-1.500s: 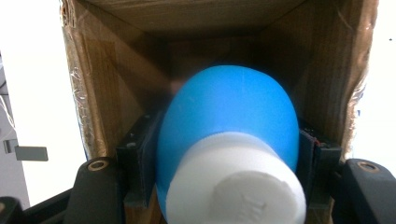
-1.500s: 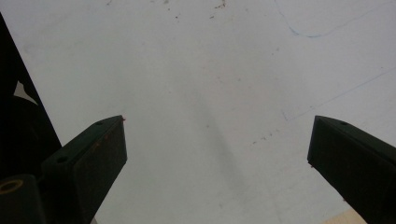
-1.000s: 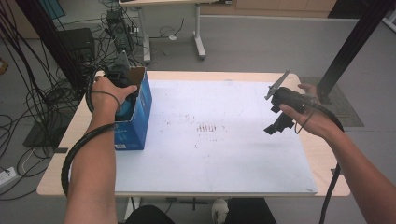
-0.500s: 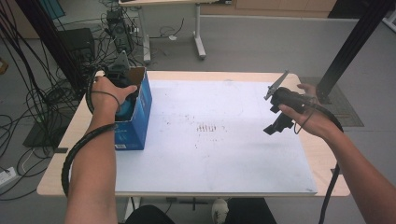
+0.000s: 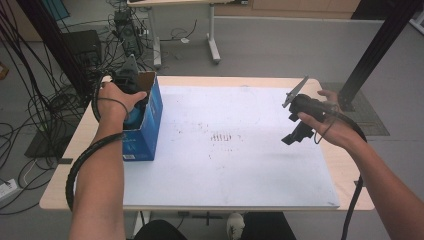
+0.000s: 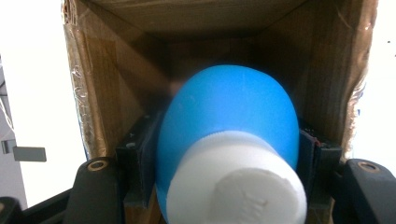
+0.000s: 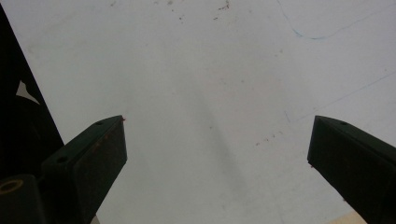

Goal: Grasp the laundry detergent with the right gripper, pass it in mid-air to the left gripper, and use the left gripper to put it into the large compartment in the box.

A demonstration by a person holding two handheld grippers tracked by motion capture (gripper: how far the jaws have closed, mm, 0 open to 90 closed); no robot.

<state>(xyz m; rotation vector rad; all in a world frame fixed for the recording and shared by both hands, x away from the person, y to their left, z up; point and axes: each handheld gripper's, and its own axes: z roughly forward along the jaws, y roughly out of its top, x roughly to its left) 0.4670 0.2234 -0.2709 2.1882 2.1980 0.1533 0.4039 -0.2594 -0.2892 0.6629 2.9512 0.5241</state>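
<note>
L claw (image 6: 229,186) clamped on blue bottle (image 6: 233,121) w/ white cap, inside cardboard box (image 5: 150,112); long axis points down into box. R claw (image 7: 217,158) apart, far off over bench (image 5: 240,160).

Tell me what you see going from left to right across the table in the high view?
Left gripper → blue box → white sheet → right gripper.

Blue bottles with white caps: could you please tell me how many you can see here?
1. The blue bottle sits inside the open cardboard box at the table's left edge, clamped by the left gripper. More may lie hidden deeper in the box.
</note>
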